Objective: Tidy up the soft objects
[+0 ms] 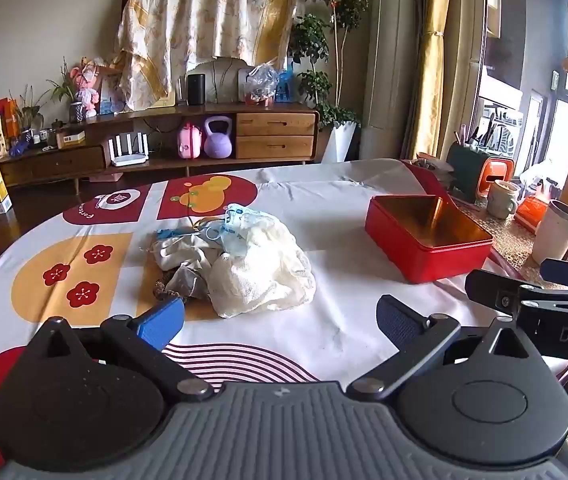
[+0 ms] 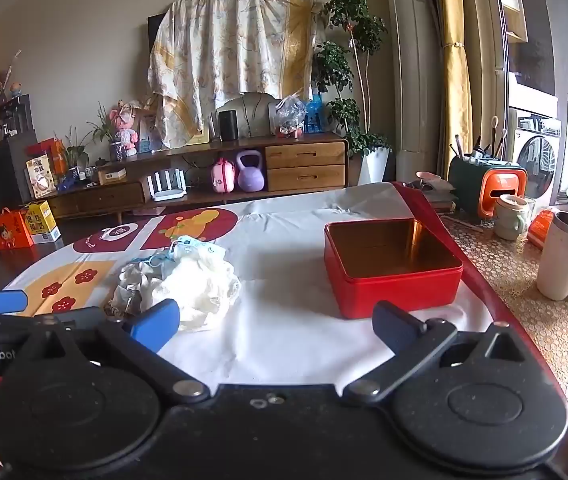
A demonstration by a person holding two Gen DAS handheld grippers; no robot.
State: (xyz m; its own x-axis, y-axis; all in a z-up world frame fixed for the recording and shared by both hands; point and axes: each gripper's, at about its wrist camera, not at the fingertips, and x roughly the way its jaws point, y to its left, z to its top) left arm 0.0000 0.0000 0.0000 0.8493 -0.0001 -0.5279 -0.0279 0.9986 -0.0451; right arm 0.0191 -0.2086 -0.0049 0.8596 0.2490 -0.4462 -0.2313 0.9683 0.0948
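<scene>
A pile of soft things (image 1: 240, 260) lies on the patterned tablecloth (image 1: 343, 220): a cream cloth, grey-white gloves and a blue face mask (image 1: 232, 224) on top. It also shows in the right wrist view (image 2: 188, 280). An open, empty red tin (image 1: 427, 236) stands to the pile's right, also seen in the right wrist view (image 2: 391, 264). My left gripper (image 1: 280, 320) is open and empty, just short of the pile. My right gripper (image 2: 276, 326) is open and empty, between pile and tin.
At the table's right edge stand a white mug (image 2: 563, 256), a pale cup (image 2: 511, 216), an orange holder (image 2: 499, 188) and a green utensil box (image 2: 467, 180). A wooden sideboard (image 2: 204, 184) stands across the room.
</scene>
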